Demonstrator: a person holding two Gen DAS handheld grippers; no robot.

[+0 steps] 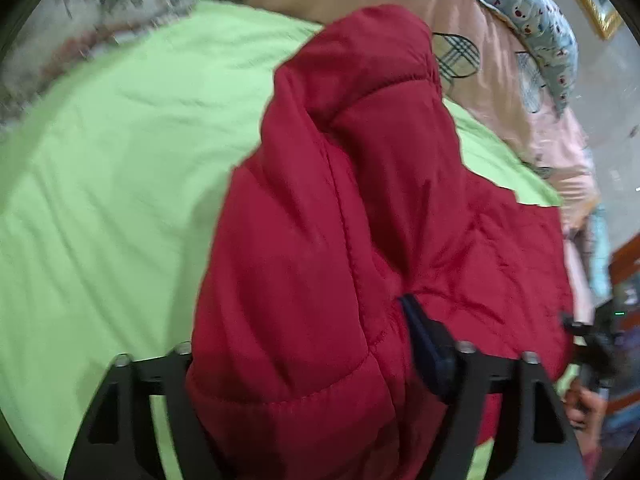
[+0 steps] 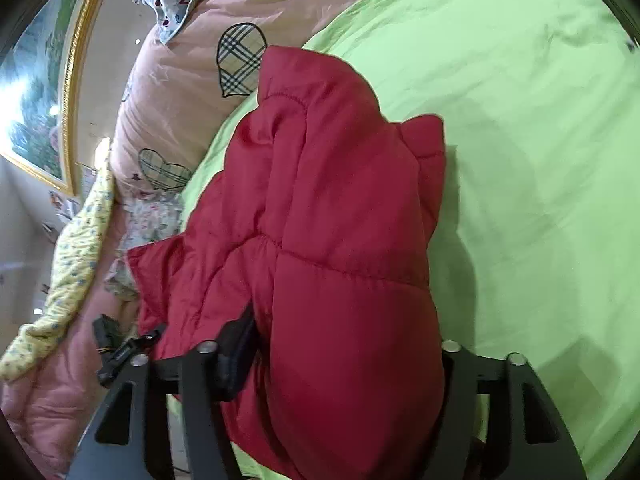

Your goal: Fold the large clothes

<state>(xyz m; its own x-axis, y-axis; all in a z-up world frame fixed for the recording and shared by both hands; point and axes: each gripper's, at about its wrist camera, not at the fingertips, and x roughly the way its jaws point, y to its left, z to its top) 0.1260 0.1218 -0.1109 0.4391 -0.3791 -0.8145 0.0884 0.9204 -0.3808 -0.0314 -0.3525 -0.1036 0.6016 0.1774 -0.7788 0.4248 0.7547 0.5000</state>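
A red quilted puffer jacket (image 1: pixel 360 208) hangs bunched over the green bed sheet (image 1: pixel 120 168). My left gripper (image 1: pixel 316 364) is shut on a thick fold of it; the padding bulges between the black fingers and hides the tips. In the right wrist view the same jacket (image 2: pixel 332 240) fills the middle, over the sheet (image 2: pixel 540 160). My right gripper (image 2: pixel 332 360) is shut on another fold, with a dark pad (image 2: pixel 236 356) pressed into the fabric. The other gripper shows at the edge of each view (image 1: pixel 592 344) (image 2: pixel 120 352).
A pink quilt with plaid hearts (image 1: pixel 500 72) (image 2: pixel 180 92) lies heaped along the bed's far side. A blue patterned pillow (image 1: pixel 532 20) rests on it. A yellow floral cloth (image 2: pixel 76 264) hangs at the left. A gold-framed picture (image 2: pixel 48 92) is on the wall.
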